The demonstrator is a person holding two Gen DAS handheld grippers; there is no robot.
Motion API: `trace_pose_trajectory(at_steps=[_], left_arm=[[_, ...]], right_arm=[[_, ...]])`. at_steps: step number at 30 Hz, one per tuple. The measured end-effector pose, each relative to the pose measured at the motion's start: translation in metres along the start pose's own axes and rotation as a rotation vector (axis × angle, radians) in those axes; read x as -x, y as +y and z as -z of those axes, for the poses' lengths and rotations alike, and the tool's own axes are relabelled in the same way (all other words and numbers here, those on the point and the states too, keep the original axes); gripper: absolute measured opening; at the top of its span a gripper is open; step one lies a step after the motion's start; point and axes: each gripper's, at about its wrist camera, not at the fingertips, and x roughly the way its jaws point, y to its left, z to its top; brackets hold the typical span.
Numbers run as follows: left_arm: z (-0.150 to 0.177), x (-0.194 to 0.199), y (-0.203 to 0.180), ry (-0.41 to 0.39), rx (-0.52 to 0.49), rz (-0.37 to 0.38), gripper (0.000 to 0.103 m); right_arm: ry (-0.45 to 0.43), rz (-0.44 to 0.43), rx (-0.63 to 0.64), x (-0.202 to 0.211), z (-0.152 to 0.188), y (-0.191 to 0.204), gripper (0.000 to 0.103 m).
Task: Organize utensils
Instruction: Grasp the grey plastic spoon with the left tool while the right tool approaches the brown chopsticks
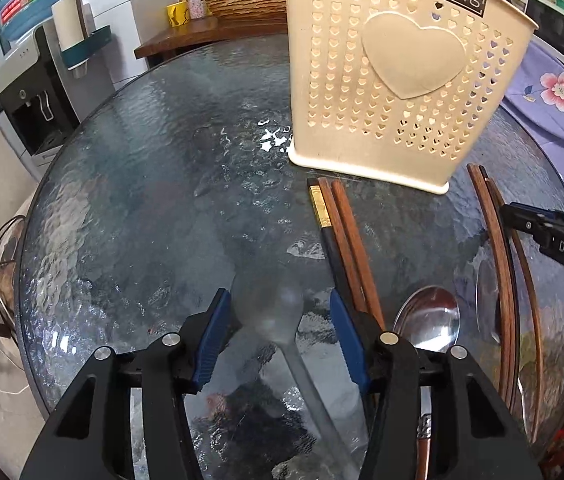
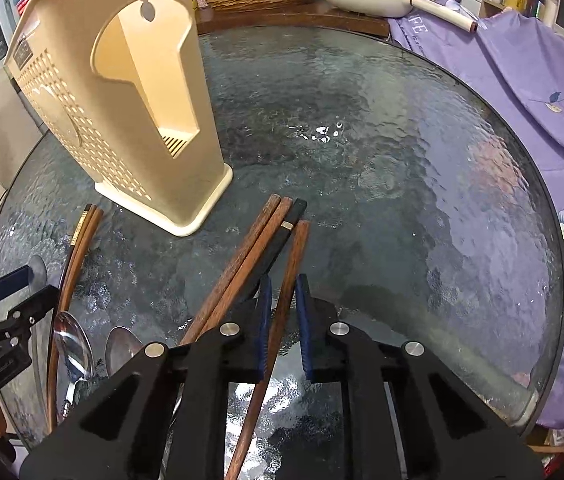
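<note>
Right gripper (image 2: pixel 282 300): jaws clamping 1 brown chopstick (image 2: pixel 288 276) lying on glass table (image 2: pixel 402 160). Left gripper (image 1: pixel 278 320): jaws standing half open, straddling translucent spoon (image 1: pixel 270 308), pads not pressing. Cream utensil holder (image 1: pixel 382 80) standing upright just beyond.

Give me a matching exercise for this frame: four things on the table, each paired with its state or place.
Things:
1. translucent spoon
2. brown chopstick
3. cream utensil holder
4. metal spoon

States:
A. stands upright on the glass table
B. clamped in the right gripper
C. lies between the left gripper's fingers, not pinched
D. lies on the table outside the left gripper, to its right

Pairs: 1-C, 2-B, 3-A, 4-D
</note>
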Motion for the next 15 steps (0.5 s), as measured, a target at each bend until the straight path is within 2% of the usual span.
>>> trace_pose_trajectory(at_steps=[2, 5, 15], left_arm=[[-0.002, -0.001, -0.002, 0.002, 0.004, -0.001, 0.045], [-0.007, -0.002, -0.005, 0.003, 0.006, -0.003, 0.035], [-0.016, -0.007, -0.005, 0.004, 0.005, 0.005, 0.035]], right_arm=[[0.001, -0.003, 0.005, 0.0, -0.001, 0.001, 0.013], [0.004, -0.012, 0.003, 0.0, 0.0, 0.003, 0.012], [-0.003, -0.032, 0.004, 0.004, 0.003, 0.001, 0.01]])
